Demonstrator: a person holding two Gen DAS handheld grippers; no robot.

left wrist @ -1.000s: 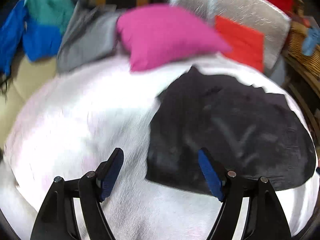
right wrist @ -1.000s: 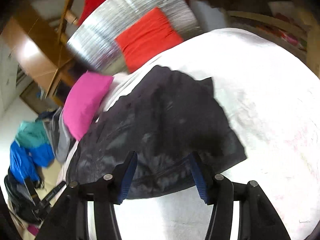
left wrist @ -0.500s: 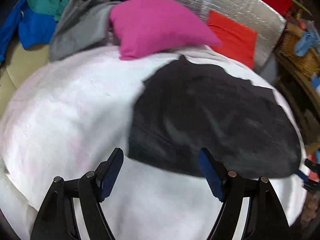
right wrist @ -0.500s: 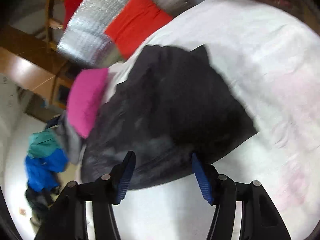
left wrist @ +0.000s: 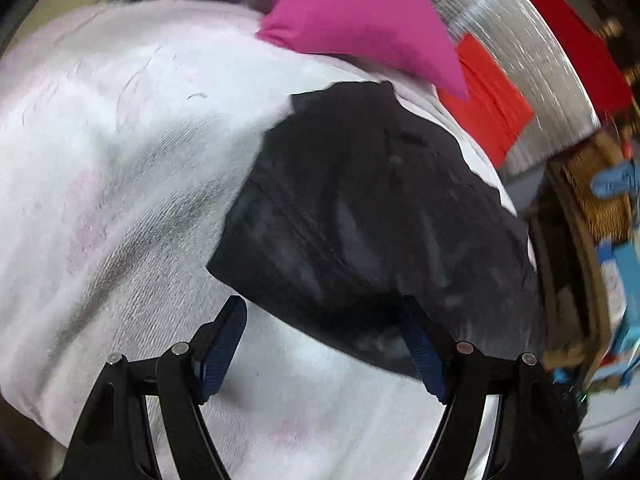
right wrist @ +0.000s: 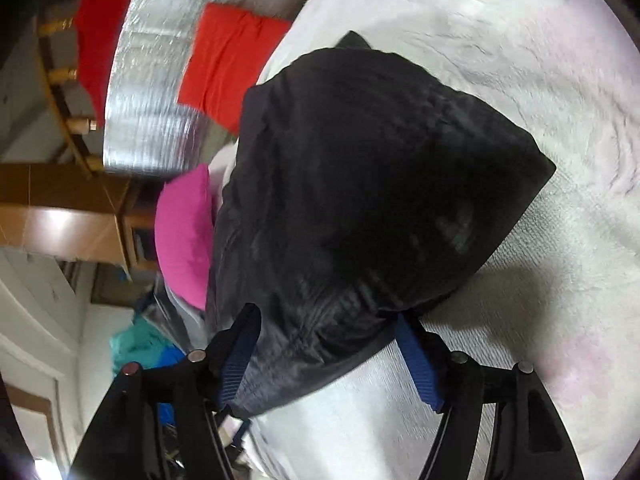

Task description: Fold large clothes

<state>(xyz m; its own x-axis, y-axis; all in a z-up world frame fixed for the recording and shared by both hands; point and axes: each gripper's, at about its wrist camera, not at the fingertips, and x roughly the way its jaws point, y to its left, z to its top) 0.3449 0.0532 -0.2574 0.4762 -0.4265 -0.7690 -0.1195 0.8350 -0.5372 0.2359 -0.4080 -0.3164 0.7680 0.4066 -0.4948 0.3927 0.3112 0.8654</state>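
Item: black garment (left wrist: 372,216), partly folded, lying on white bed cover (left wrist: 120,168) toward 1 o'clock of left gripper (left wrist: 324,344), whose fingers stand open and empty; right gripper (right wrist: 328,354) fingers opening astride near hem; next: pinch hem, fold over.

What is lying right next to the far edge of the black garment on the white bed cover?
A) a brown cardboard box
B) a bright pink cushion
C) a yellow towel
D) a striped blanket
B: in the left wrist view a bright pink cushion sits on the white bed cover at the far edge of the black garment; no yellow towel, box or striped blanket shows there.
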